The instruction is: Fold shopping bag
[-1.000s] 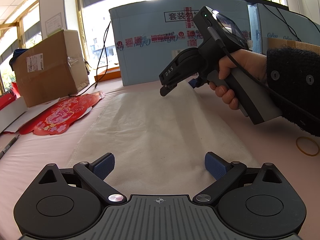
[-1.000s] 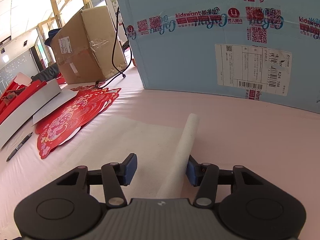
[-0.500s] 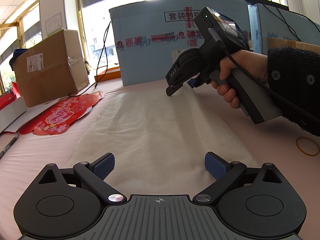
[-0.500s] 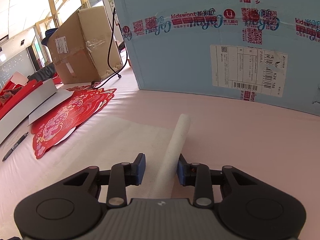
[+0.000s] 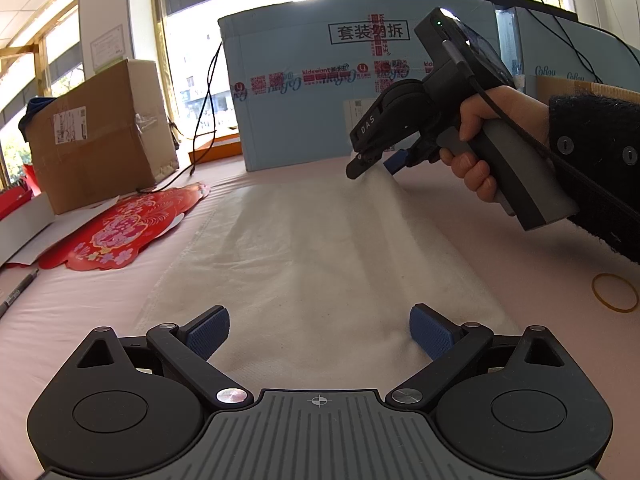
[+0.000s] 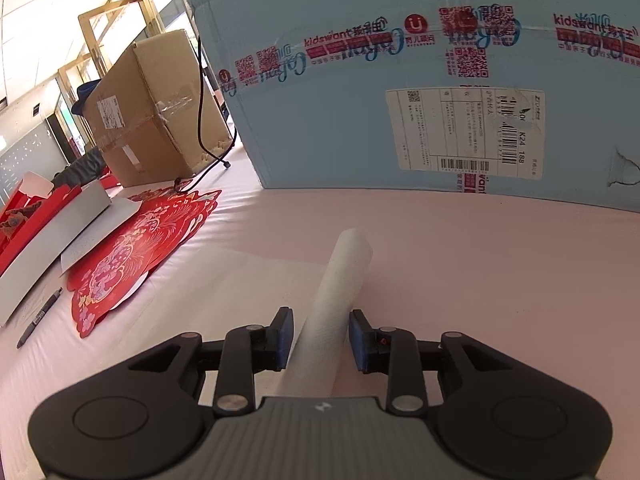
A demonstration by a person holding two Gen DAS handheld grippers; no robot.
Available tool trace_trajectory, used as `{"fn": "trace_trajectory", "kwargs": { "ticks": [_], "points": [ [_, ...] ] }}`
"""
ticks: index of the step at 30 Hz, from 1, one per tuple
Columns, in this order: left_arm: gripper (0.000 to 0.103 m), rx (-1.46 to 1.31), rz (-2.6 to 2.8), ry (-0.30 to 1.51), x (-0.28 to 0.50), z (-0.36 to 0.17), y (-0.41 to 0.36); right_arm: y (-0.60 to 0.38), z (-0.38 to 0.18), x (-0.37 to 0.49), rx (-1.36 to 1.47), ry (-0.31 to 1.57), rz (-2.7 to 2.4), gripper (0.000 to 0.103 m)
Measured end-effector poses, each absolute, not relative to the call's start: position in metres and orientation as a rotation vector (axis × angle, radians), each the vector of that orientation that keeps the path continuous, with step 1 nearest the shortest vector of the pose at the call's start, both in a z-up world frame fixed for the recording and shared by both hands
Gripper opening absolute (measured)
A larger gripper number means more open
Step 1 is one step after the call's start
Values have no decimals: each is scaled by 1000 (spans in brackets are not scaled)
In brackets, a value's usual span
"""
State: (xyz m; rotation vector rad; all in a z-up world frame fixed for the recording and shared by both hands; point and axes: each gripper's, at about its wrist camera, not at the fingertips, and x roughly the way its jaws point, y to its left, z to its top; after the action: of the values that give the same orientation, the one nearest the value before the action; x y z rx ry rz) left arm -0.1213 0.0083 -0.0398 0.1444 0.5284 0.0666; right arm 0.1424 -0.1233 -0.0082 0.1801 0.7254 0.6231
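A white non-woven fabric shopping bag (image 5: 320,248) lies flat along the middle of a pale pink counter (image 5: 80,308), its long axis running from the near edge toward the far edge. The left tongs (image 5: 319,330) hang low over the bag's near end with their blue-padded fingers (image 5: 210,330) spread wide apart, holding nothing. At the bag's far right corner, the right tongs (image 6: 318,338), gripped in a hand (image 5: 476,152) in a dark knitted sleeve, are nearly together around the bag's white strap-like handle (image 6: 340,284), which rises between the blue pads (image 6: 283,338); a thin gap shows on each side of the handle in the right wrist view, so whether the pads press it cannot be told.

A large light-blue cardboard box (image 6: 420,80) printed with red tape and a shipping label stands along the far edge. A taped brown cardboard carton (image 5: 100,136) sits at the far left, and red paper-cut decorations (image 5: 124,228) lie between that carton and the bag's left side. A dark pen (image 6: 38,318) rests near the left edge, and a yellow rubber band (image 5: 615,292) lies on the counter to the right of the bag.
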Motion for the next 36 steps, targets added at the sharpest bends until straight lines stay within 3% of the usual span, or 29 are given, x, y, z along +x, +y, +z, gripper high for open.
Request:
{"fn": "trace_trajectory", "kwargs": {
  "ticks": [4,16,17,22,25,36],
  "points": [
    [98,142,65,528,-121,-40,9,-147,-3,153,267,708,629,55],
    [98,141,66,527,-120,-39,11,-156,-25,171,440,814,665,64],
    [98,141,66,528,-120,-39,10,-154,-25,171,446,816,673,62],
    [98,138,66,529,-119,-39,11,-136,-24,166,340,806,656,13],
    [98,139,65,528,-120,-39,10,-132,-22,160,305,788,647,7],
    [98,211,-52,433,-142,-22,-21,-154,3,127,269,697,526,5]
  ]
}}
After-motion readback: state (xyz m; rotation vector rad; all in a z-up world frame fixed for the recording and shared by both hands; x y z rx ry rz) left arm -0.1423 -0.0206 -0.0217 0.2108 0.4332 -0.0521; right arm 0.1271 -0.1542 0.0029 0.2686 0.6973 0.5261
